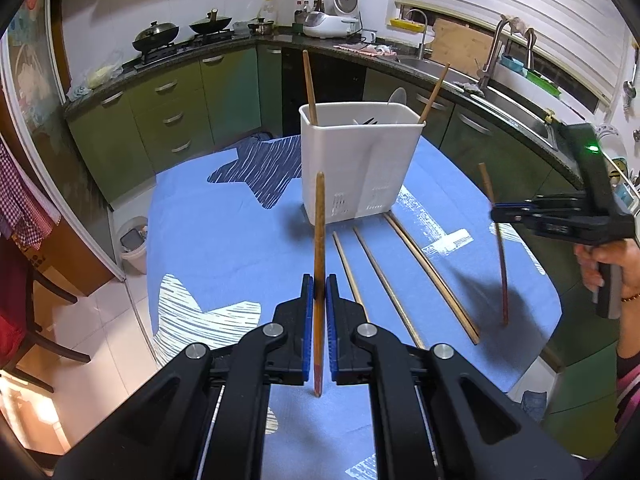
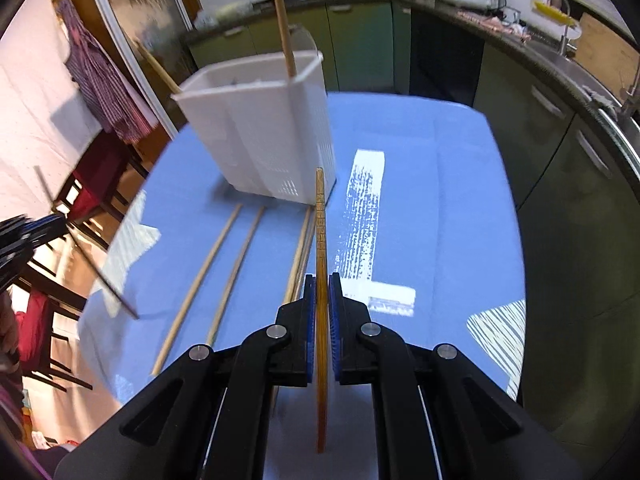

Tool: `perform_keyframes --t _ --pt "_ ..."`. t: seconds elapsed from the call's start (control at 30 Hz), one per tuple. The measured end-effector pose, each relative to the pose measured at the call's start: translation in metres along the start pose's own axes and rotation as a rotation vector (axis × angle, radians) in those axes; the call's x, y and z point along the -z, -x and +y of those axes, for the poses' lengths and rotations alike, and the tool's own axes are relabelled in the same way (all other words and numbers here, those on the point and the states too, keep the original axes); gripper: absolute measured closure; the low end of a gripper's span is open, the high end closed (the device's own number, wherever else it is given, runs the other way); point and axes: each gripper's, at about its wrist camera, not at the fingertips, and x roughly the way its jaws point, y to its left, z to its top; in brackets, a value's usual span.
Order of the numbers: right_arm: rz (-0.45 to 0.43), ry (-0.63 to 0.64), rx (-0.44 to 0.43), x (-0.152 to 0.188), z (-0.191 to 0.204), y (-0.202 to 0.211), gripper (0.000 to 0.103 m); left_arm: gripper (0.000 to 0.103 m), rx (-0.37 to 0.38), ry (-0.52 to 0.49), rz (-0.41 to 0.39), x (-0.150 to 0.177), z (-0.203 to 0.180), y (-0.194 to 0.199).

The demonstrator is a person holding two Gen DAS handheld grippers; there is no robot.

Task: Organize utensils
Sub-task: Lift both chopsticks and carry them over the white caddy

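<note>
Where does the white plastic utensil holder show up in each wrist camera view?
Left wrist view: the white plastic utensil holder stands upper centre, beyond the left gripper.
Right wrist view: it sits upper left of centre, tilted in the frame.
Shared landmark: the loose chopsticks lying on the blue tablecloth before it.

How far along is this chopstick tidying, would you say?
Partly done. Two chopsticks already stand in the white holder, with what look like other utensils inside. In hand: the left gripper clamps one chopstick, and the right gripper clamps another. Left to do: four loose chopsticks lie on the blue tablecloth in front of the holder.
</note>
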Motion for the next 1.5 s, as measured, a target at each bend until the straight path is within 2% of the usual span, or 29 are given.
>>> perform_keyframes --t 0.3,0.53,0.73,0.87,1.07,1.17,1.33,1.47,1.5 --pt "-0.056 0.003 -0.019 0.012 -0.012 0.043 0.096 0.097 0.006 -0.013 -0.012 -0.002 -0.006 0.005" --pt "-0.141 0.036 -0.051 -0.005 0.000 0.072 0.096 0.097 0.037 -0.014 -0.020 -0.016 -0.011 0.012" --pt "-0.275 0.088 -0.066 -0.045 0.023 0.123 0.096 0.097 0.086 -0.022 -0.076 -0.063 -0.018 0.031" --pt "-0.351 0.119 -0.067 -0.077 0.040 0.149 0.096 0.097 0.077 -0.042 -0.175 -0.106 -0.027 0.049" --pt "-0.385 0.130 -0.067 -0.110 0.050 0.159 0.096 0.097 0.079 -0.014 -0.305 -0.161 -0.034 0.053" --pt "-0.386 0.128 -0.072 -0.121 0.051 0.157 0.096 0.097 0.068 0.008 -0.324 -0.180 -0.034 0.038" --pt "-0.386 0.127 -0.076 -0.130 0.050 0.150 0.096 0.097 0.038 0.031 -0.275 -0.187 -0.028 0.002" --pt "-0.401 0.109 -0.074 -0.143 0.046 0.145 0.096 0.097 0.010 0.031 -0.182 -0.180 -0.024 -0.033" --pt "-0.406 0.105 -0.073 -0.146 0.047 0.144 0.096 0.092 0.003 0.026 -0.154 -0.176 -0.024 -0.043"
